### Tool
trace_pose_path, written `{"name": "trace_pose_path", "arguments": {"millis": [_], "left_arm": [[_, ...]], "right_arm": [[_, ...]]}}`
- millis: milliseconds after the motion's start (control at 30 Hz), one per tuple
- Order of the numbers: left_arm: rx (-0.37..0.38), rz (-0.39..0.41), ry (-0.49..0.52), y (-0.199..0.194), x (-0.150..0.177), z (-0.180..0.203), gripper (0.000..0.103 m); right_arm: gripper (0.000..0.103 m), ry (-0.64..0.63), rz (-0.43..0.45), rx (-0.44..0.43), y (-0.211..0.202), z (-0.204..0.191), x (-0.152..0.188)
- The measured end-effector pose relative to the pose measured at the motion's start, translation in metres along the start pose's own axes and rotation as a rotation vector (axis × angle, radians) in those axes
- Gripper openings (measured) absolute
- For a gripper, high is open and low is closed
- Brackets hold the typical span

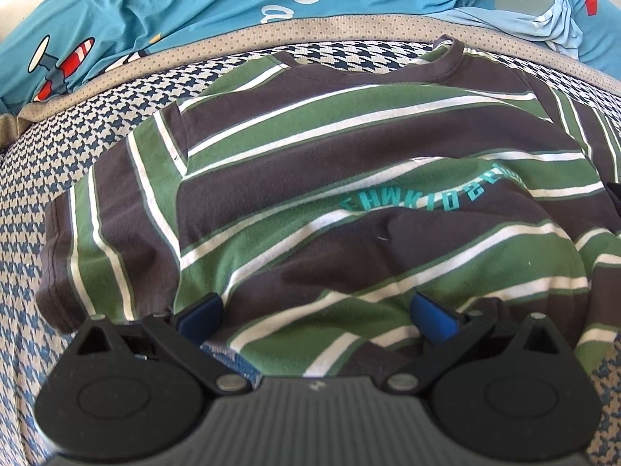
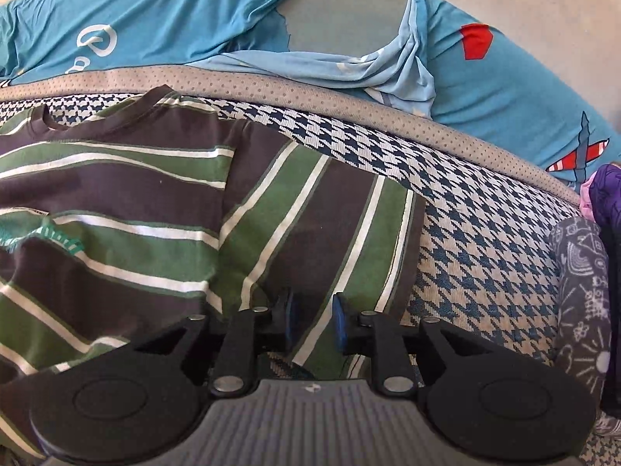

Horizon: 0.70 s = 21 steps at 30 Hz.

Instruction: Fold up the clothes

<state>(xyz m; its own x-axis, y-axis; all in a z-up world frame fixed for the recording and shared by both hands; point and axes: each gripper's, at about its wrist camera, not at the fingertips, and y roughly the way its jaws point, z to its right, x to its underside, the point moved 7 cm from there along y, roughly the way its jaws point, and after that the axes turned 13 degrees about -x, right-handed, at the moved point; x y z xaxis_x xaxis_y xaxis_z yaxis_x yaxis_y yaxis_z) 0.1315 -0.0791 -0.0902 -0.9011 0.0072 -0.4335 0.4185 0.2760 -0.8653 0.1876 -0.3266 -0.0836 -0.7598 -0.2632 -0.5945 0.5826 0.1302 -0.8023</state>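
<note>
A brown, green and white striped T-shirt (image 1: 349,178) lies on a blue-and-cream houndstooth surface (image 1: 58,163), collar toward the far side, teal lettering on its chest. My left gripper (image 1: 316,316) is open, its blue pads (image 1: 203,312) wide apart at the shirt's near hem, with cloth bunched between them. In the right wrist view the same shirt (image 2: 116,202) shows with its right sleeve (image 2: 330,217) spread out. My right gripper (image 2: 314,318) sits at the sleeve's near edge, its pads (image 2: 340,320) a narrow gap apart with striped cloth between them.
A bright blue garment (image 1: 174,4) with white script and a plane print lies beyond a dotted grey band (image 1: 271,35); it also shows in the right wrist view (image 2: 174,19). Patterned grey leggings (image 2: 582,291) and purple cloth (image 2: 607,194) lie at the right.
</note>
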Motion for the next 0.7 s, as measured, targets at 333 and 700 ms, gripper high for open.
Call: {"name": "trace_pose_path", "arguments": {"millis": [333, 700], "left_arm": [[0.078, 0.023, -0.101, -0.006, -0.015, -0.012, 0.103], [-0.017, 0.035, -0.144, 0.010, -0.022, -0.032, 0.103]], "right_arm": [[0.020, 0.069, 0.165, -0.081, -0.027, -0.009, -0.022], [0.020, -0.065, 0.320, -0.306, -0.024, -0.089, -0.063]]}}
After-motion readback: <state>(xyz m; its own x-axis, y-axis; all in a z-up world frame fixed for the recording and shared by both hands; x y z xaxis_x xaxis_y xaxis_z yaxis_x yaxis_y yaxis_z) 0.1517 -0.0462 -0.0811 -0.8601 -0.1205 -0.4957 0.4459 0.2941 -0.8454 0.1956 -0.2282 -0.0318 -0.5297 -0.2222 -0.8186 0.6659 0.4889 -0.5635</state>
